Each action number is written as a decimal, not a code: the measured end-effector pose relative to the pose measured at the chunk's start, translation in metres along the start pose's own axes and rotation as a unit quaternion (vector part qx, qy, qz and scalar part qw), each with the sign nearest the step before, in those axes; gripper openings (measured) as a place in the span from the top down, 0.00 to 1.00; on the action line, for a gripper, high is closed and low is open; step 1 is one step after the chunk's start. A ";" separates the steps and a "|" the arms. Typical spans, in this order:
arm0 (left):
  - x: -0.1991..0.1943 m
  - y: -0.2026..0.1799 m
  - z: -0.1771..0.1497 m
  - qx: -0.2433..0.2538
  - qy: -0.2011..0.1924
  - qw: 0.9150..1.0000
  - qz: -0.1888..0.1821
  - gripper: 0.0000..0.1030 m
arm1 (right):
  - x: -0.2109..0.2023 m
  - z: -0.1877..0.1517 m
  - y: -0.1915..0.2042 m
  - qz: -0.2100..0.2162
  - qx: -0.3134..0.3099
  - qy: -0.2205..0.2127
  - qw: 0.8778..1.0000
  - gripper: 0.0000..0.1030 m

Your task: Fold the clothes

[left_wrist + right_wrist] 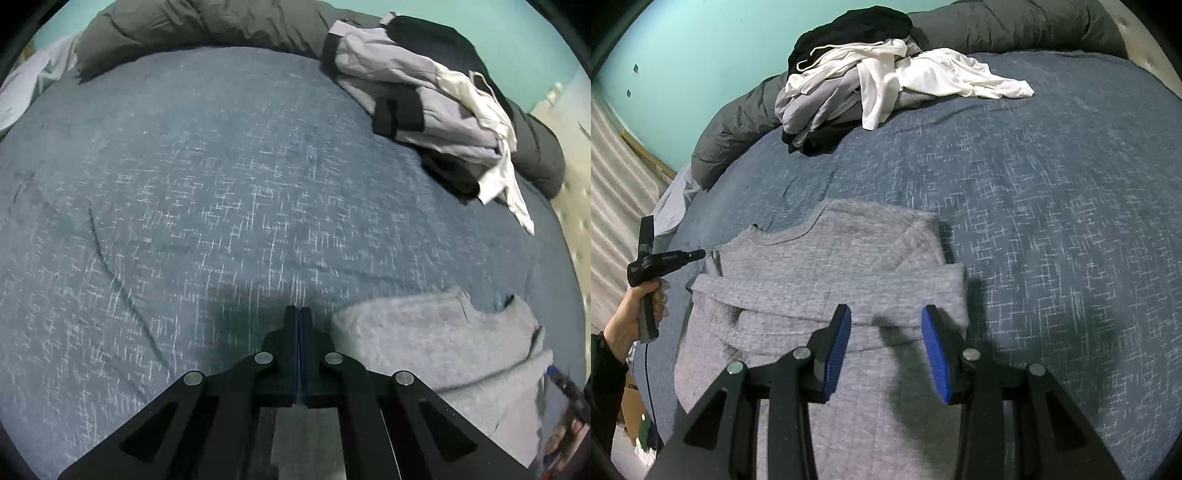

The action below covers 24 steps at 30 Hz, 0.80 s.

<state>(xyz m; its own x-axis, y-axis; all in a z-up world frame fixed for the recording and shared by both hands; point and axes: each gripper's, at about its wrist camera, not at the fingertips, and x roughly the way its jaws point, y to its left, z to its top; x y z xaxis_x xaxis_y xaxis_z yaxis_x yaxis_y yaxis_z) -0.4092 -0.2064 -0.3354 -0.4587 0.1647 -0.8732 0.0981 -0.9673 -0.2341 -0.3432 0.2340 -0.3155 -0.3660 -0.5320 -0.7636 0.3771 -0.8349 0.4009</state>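
Note:
A grey knit sweater (831,266) lies partly folded on the blue bedspread (1052,221), with a sleeve laid across its body. My right gripper (885,314) hovers just above that sleeve, open, its blue pads (839,343) apart with nothing between them. In the right wrist view a hand (626,321) holds my left gripper (698,253) beside the sweater's left edge, near the collar. In the left wrist view the left gripper (299,312) is shut and empty over bare bedspread (221,184), with the sweater (443,343) to its right.
A pile of unfolded white, grey and black clothes (868,85) sits at the far side of the bed, and also shows in the left wrist view (424,103). A dark grey duvet (997,26) is bunched along the back. The bed's edge and the floor (613,155) are at the left.

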 end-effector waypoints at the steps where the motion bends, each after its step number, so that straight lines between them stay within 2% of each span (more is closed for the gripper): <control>1: 0.000 -0.003 -0.002 0.009 0.003 1.000 -0.006 1.00 | -0.002 0.000 0.001 0.001 0.000 -0.001 1.000 0.61; 4: 0.002 -0.017 -0.007 0.038 0.011 0.999 -0.022 1.00 | -0.005 0.000 0.002 0.004 -0.002 -0.002 1.000 0.61; 7: 0.013 -0.026 -0.005 0.048 0.020 0.999 -0.014 1.00 | -0.003 -0.002 0.003 0.004 -0.005 0.002 1.000 0.61; 12: 0.031 -0.019 0.001 0.020 0.022 1.000 0.000 1.00 | 0.000 -0.005 -0.001 0.000 -0.005 0.011 1.000 0.61; 16: 0.013 -0.008 0.000 -0.001 -0.001 1.000 -0.016 1.00 | -0.009 -0.007 -0.009 -0.008 0.004 0.006 1.000 0.61; 20: -0.021 0.015 -0.013 -0.016 -0.017 0.999 -0.035 1.00 | -0.025 -0.008 -0.020 -0.010 0.022 -0.006 1.000 0.61; 24: -0.039 0.032 -0.034 -0.004 -0.011 0.999 -0.034 1.00 | -0.027 -0.016 -0.020 -0.023 0.009 0.017 1.000 0.61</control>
<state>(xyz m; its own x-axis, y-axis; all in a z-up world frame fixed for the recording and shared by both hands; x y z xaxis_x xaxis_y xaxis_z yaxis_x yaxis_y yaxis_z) -0.3576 -0.2371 -0.3231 -0.4830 0.2255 -0.8461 0.0733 -0.9525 -0.2957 -0.3272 0.2675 -0.3106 -0.3538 -0.4880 -0.7979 0.3456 -0.8609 0.3734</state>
